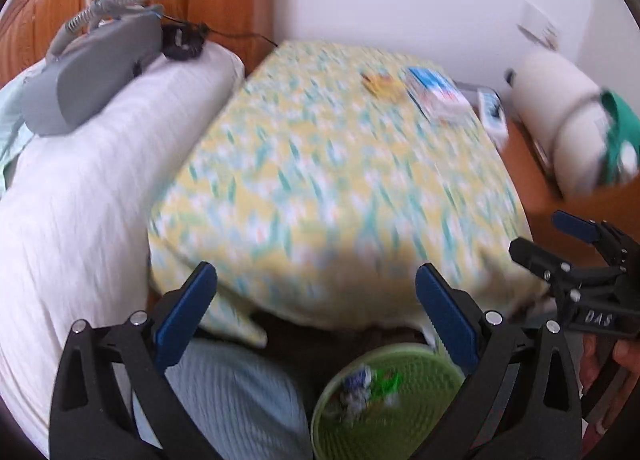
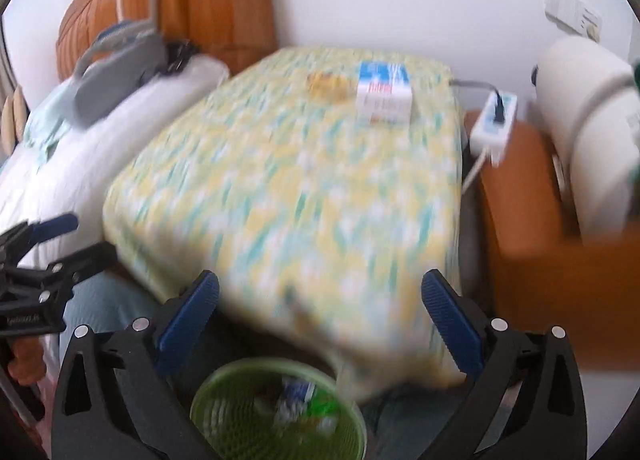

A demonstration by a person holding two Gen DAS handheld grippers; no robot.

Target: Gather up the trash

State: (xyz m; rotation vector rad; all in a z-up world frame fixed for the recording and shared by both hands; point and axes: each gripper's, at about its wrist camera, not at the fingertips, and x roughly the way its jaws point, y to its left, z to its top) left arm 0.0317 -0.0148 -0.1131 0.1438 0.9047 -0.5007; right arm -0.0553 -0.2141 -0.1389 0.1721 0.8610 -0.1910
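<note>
A green mesh basket (image 1: 428, 364) with blue, white and green scraps stands on the floor below the near edge of a cloth-covered table (image 1: 320, 179); it also shows in the right wrist view (image 2: 224, 392). A blue-and-white carton (image 1: 438, 93) (image 2: 384, 93) and a yellow wrapper (image 1: 380, 83) (image 2: 328, 85) lie at the table's far end. My left gripper (image 1: 316, 316) is open and empty above the basket. My right gripper (image 2: 320, 320) is open and empty, also over the basket. Both views are blurred.
A white pillow (image 1: 80, 199) with a grey device and hose (image 1: 92, 71) lies on the left. A white power strip (image 2: 494, 123) and a white roll (image 2: 592, 127) sit on an orange stand (image 2: 532, 219) at the right. The wall is behind.
</note>
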